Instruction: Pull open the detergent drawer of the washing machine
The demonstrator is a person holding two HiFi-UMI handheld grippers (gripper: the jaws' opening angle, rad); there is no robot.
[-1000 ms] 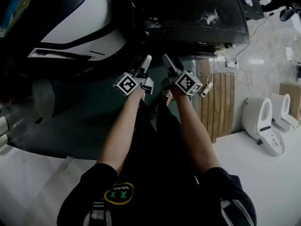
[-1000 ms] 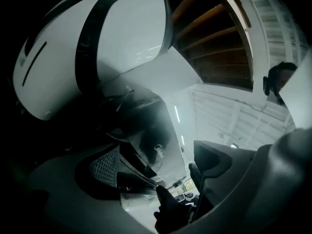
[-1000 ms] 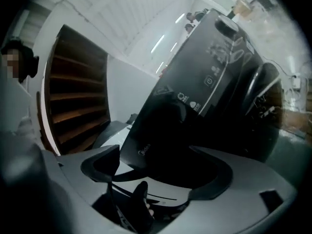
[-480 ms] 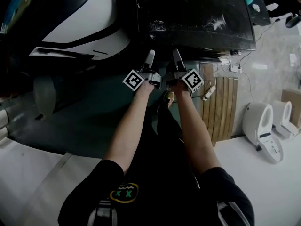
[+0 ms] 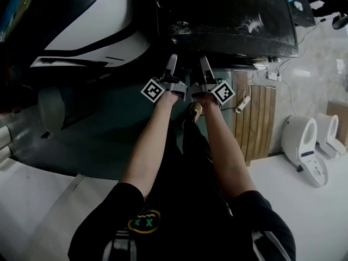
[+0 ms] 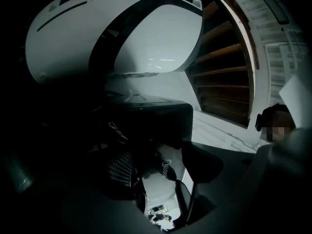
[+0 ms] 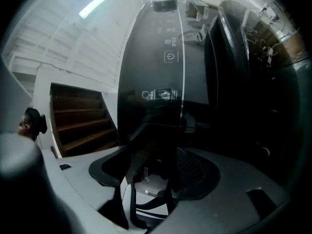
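The black washing machine point(image 5: 225, 15) stands at the top of the head view, and both grippers point at its front edge side by side. My left gripper point(image 5: 172, 64) point(image 6: 161, 155) has its jaws closing, with the pale drawer front point(image 6: 168, 179) marked with a brand logo between them. My right gripper point(image 5: 205, 65) point(image 7: 156, 162) is also closing, and the same pale drawer front point(image 7: 146, 182) lies between its fingers below the dark control panel point(image 7: 165, 57). I see no pad pressing on it. In the head view the drawer is hidden under the machine's edge.
A large white and black curved appliance point(image 5: 92, 20) stands close on the left. A wooden slat board point(image 5: 255, 113) and white toilets point(image 5: 304, 145) are on the right. Cables and a power strip point(image 5: 269, 72) lie by the machine. Wooden stairs point(image 7: 83, 121) rise behind.
Both grippers moved forward up to the machine's front edge and rolled, so their marker cubes now face differently. Both pairs of jaws look narrower than before.
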